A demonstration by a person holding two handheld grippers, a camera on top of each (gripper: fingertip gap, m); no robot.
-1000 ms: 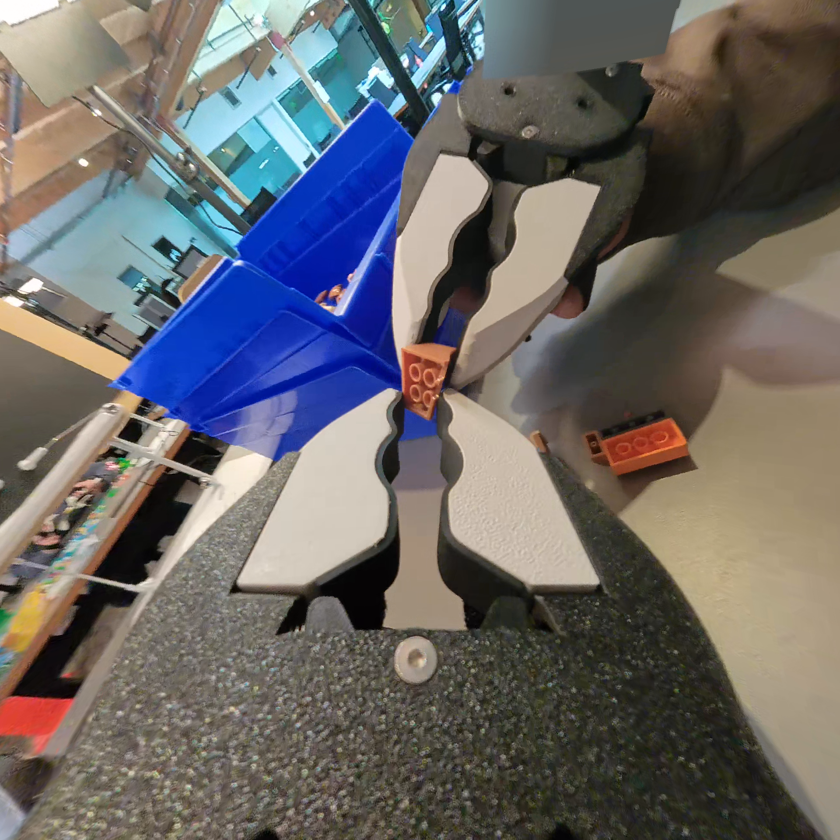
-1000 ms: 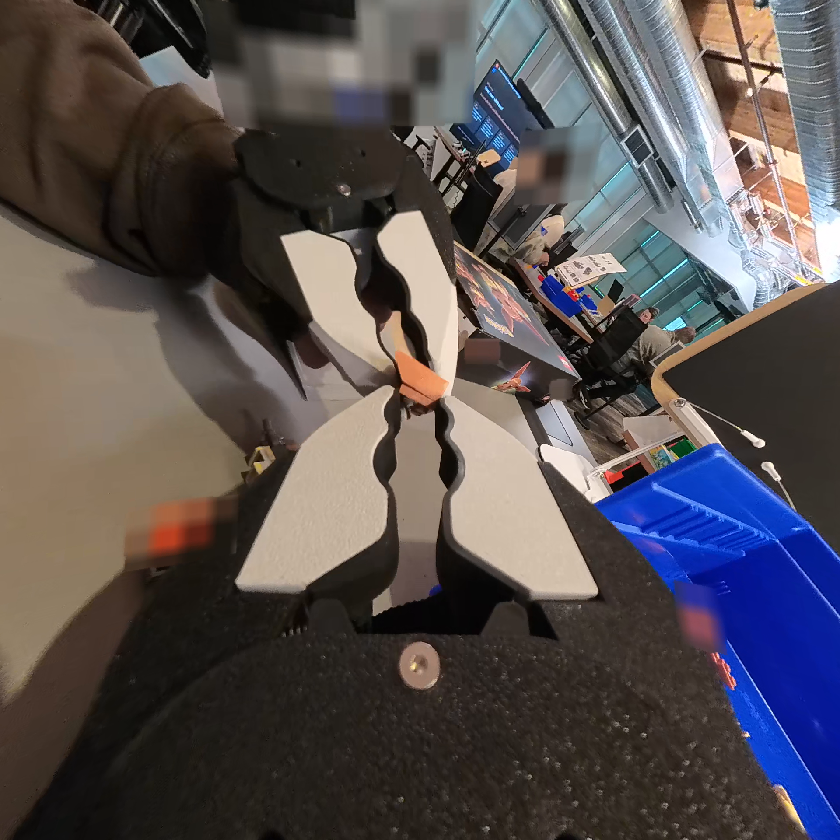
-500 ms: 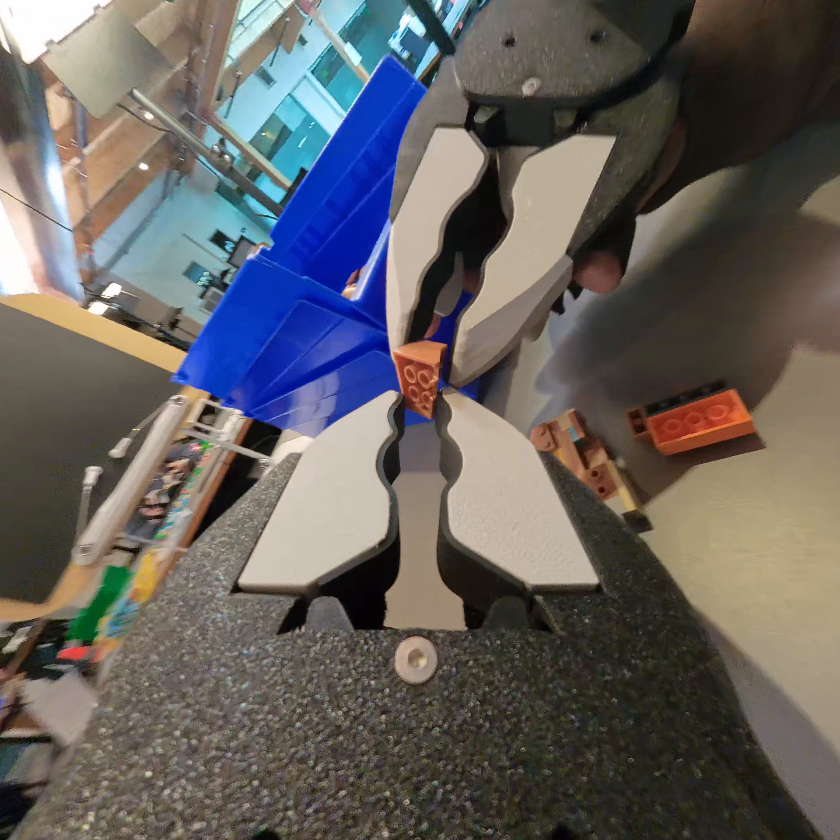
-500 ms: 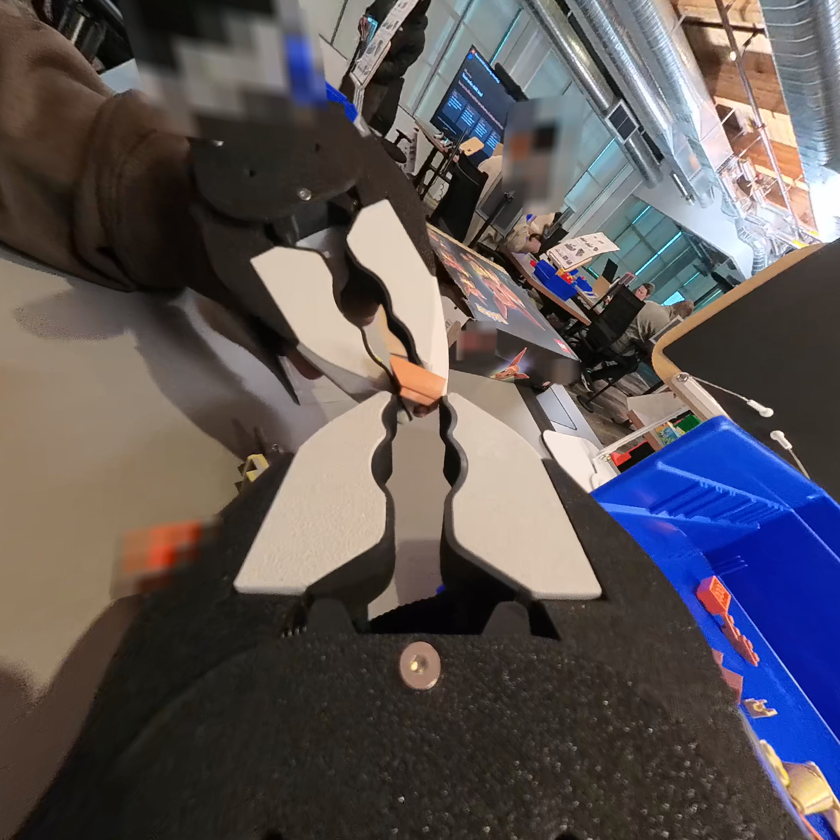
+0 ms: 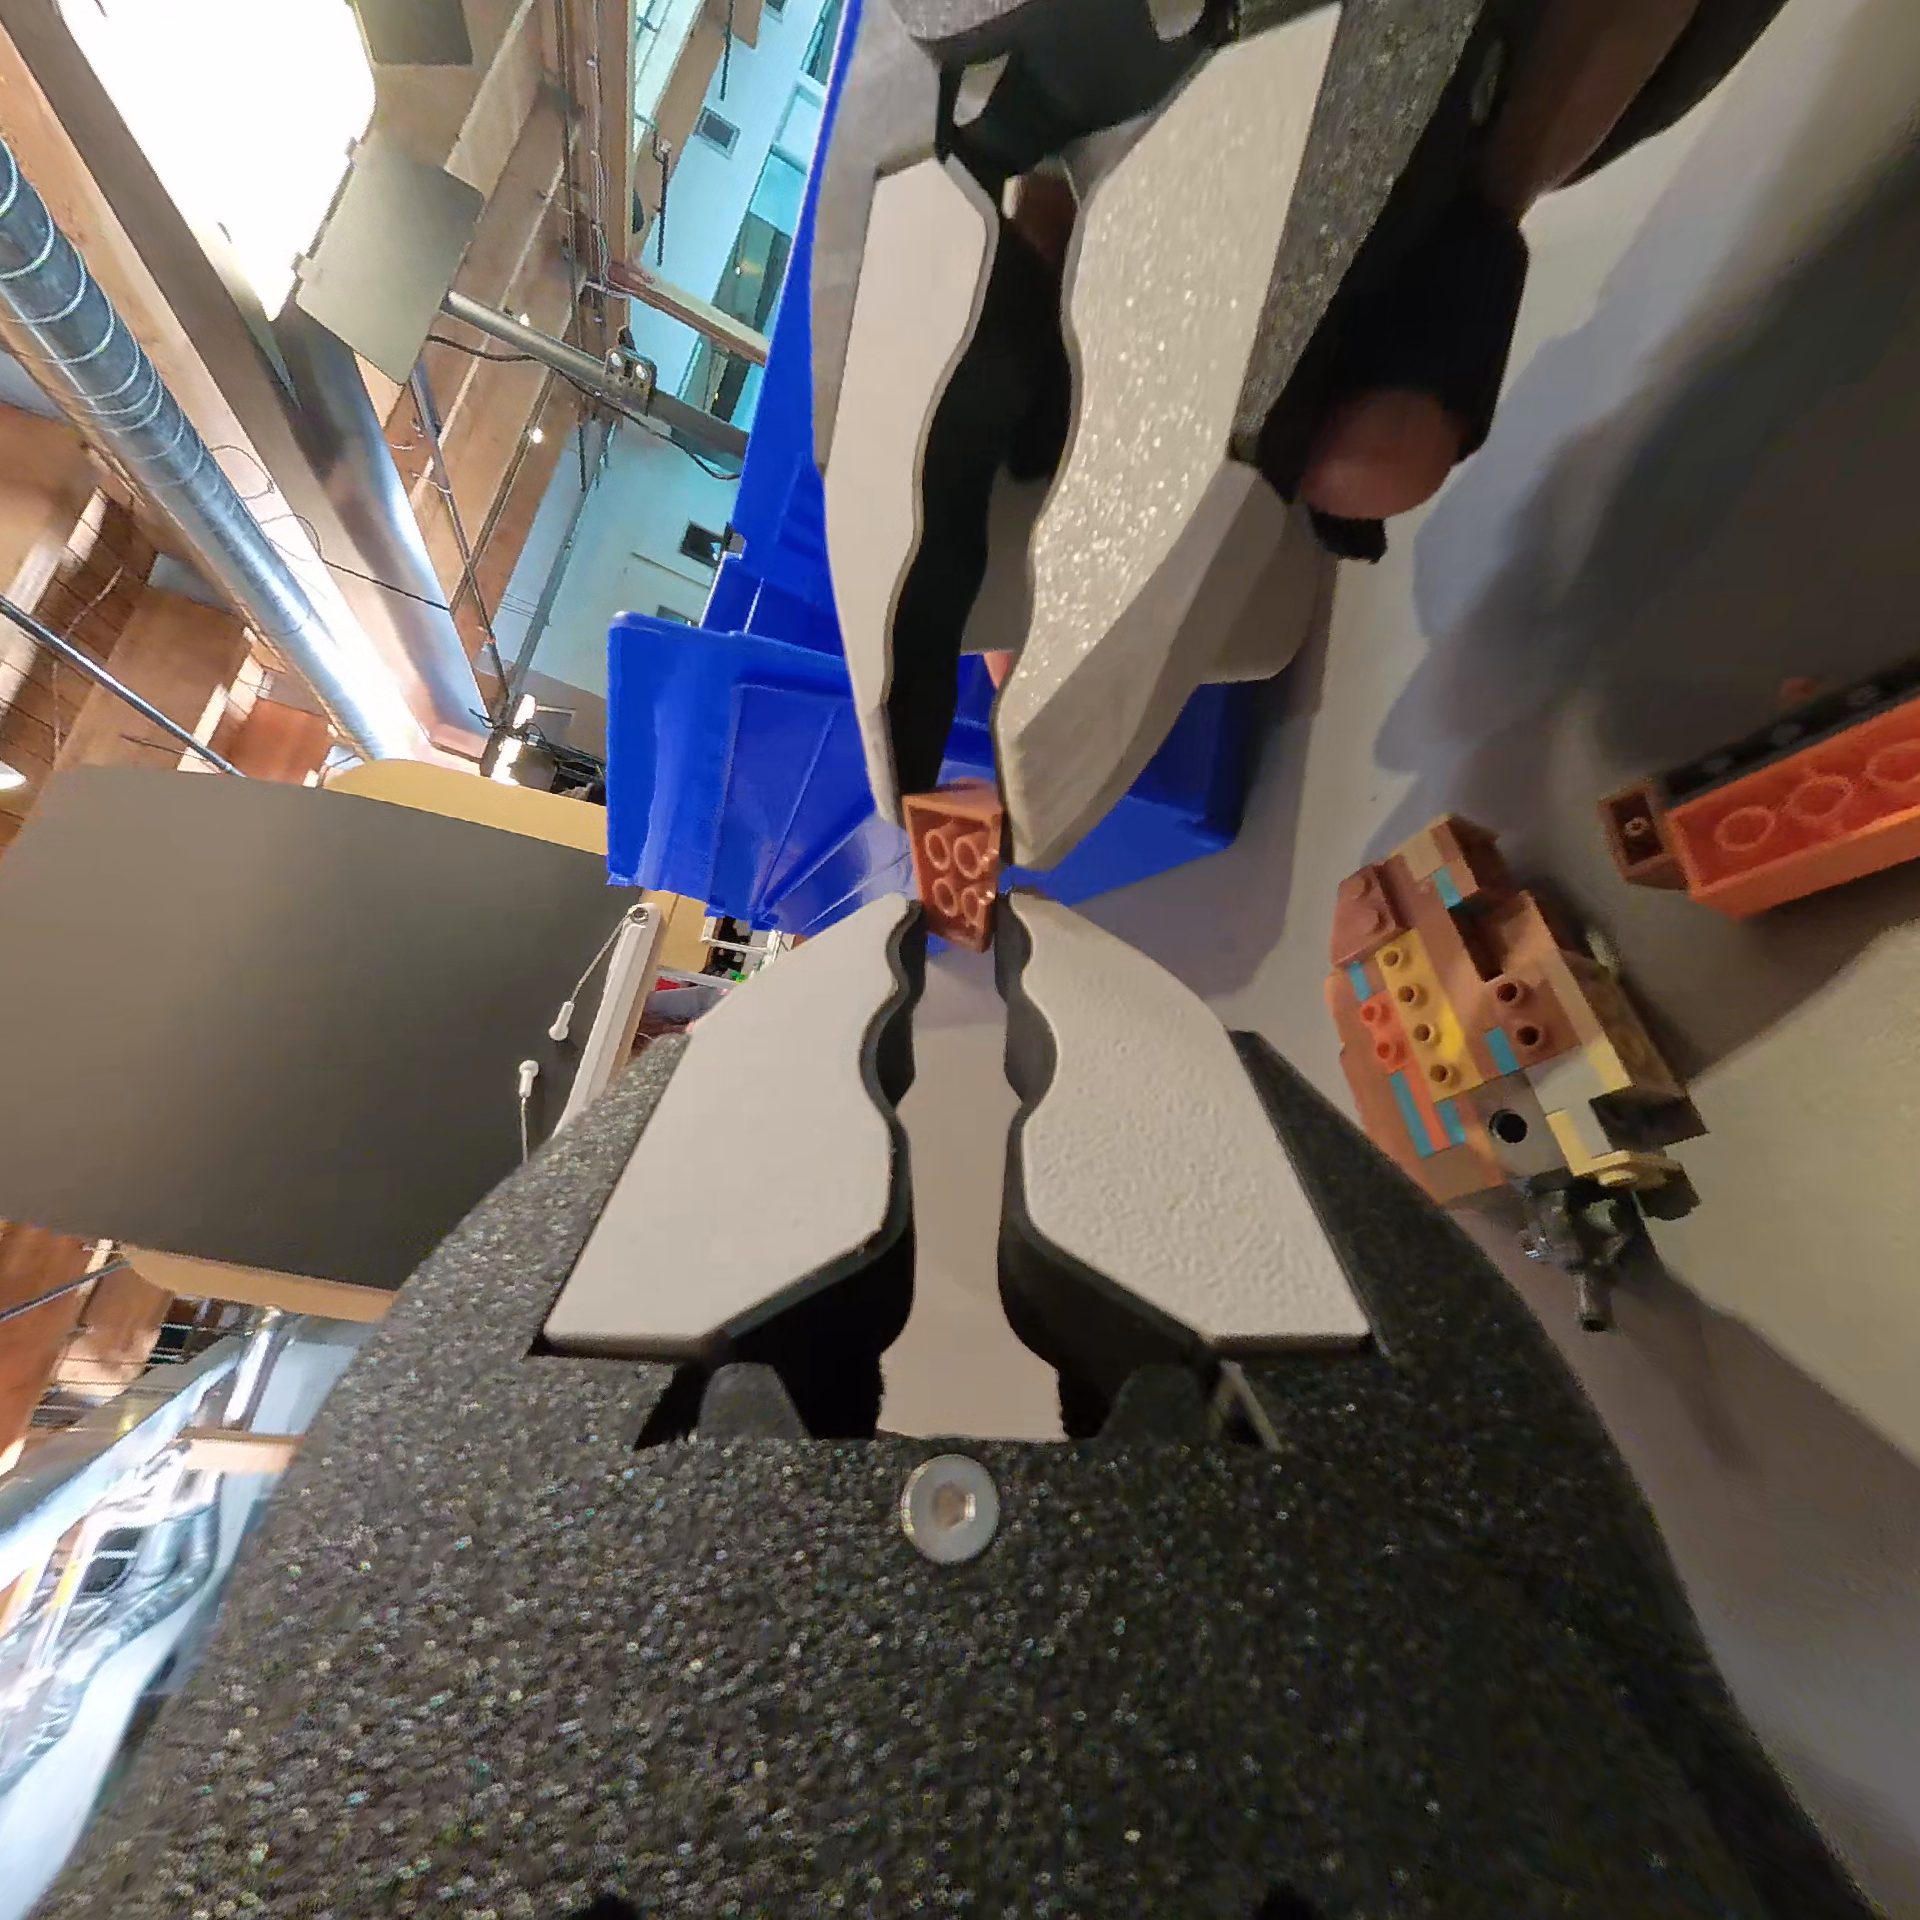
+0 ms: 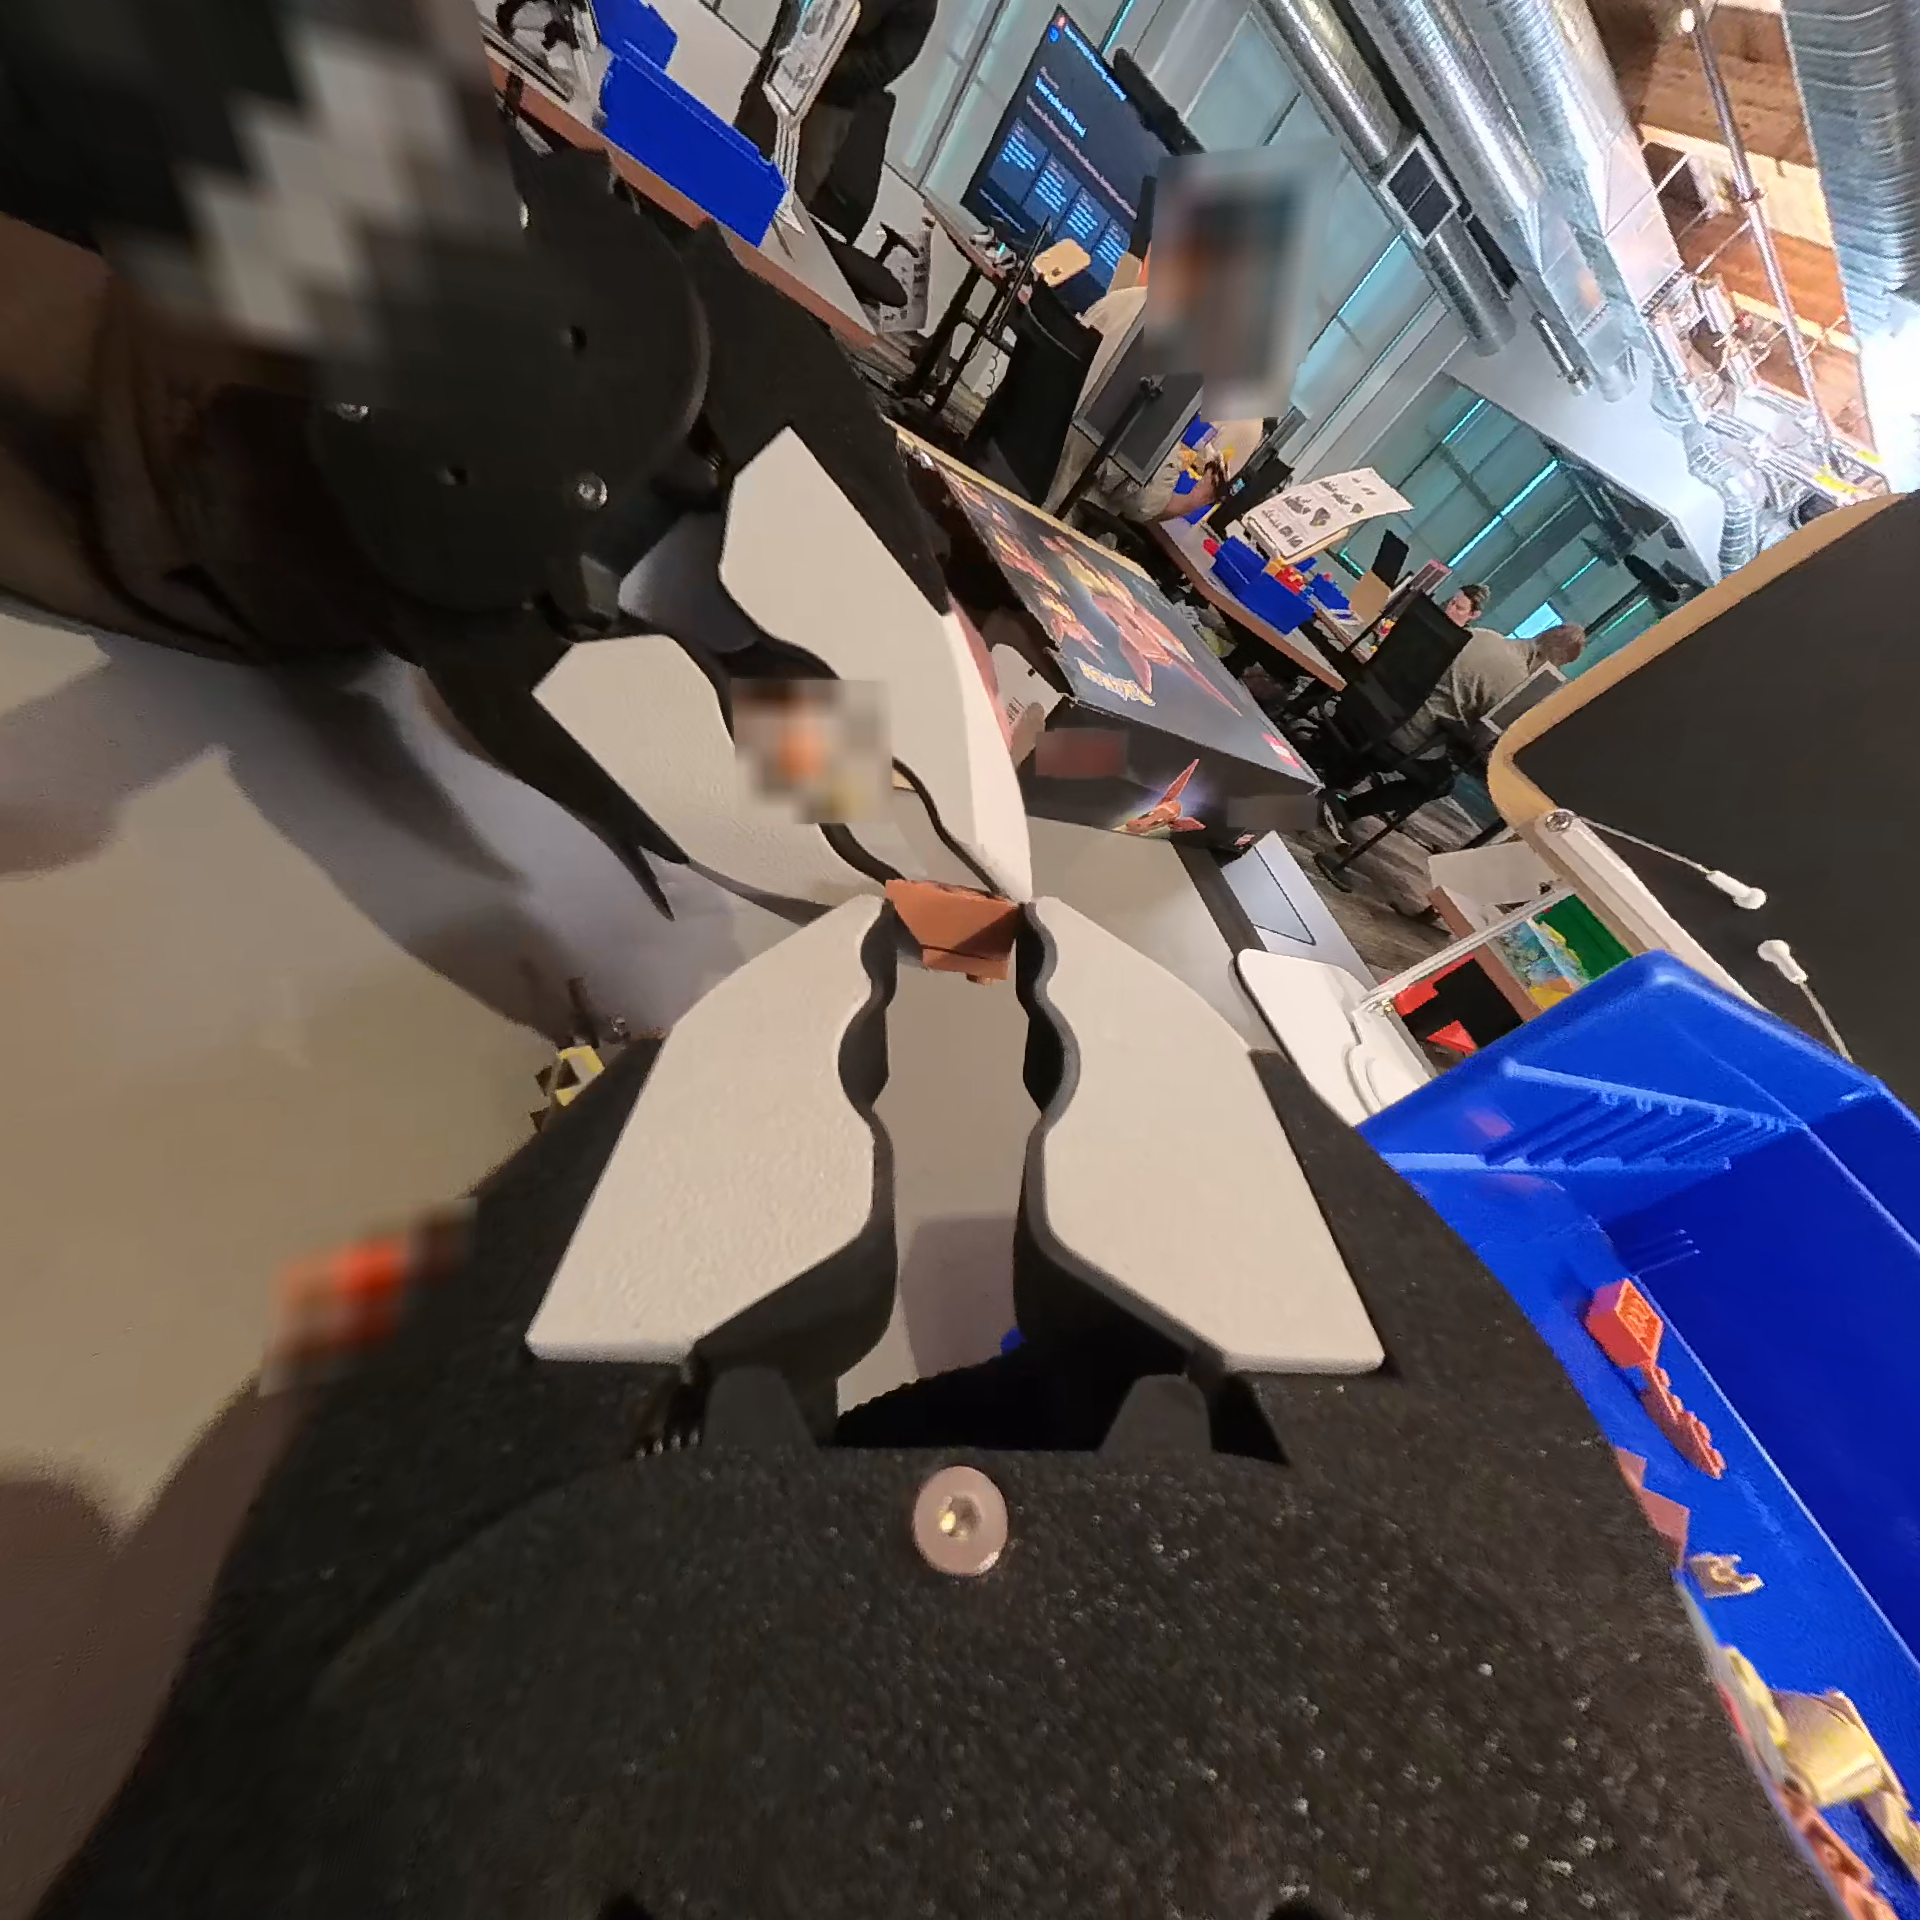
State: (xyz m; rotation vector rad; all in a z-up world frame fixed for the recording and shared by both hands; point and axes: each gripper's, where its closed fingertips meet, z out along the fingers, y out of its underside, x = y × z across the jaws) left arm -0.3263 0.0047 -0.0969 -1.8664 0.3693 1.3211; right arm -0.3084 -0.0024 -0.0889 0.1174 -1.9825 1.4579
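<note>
Brown plastic, a small wedge brick point(image 5: 954, 878), sits pinched between the tips of both claws, which meet nose to nose above the grey table point(image 5: 1766, 1351). The left gripper point(image 5: 954, 920) is closed narrowly on its near end; the right gripper point(image 5: 951, 821) clamps the far end from opposite.

Nearest in the right wrist view is a blue bin point(image 6: 1714, 1247), open toward the camera, with a few loose red, brown and tan bricks point(image 6: 1652, 1371) lying along its inner wall. That view hides the table builds behind the gripper body. The left wrist view shows the blue bins point(image 5: 727, 748) only from outside, contents hidden, but reveals a multicoloured brick model point(image 5: 1475, 1029) lying just beside the left claw, and farther right an orange-and-black brick block point(image 5: 1808, 821). A gloved hand point(image 5: 1382, 416) wraps the right gripper's body.
</note>
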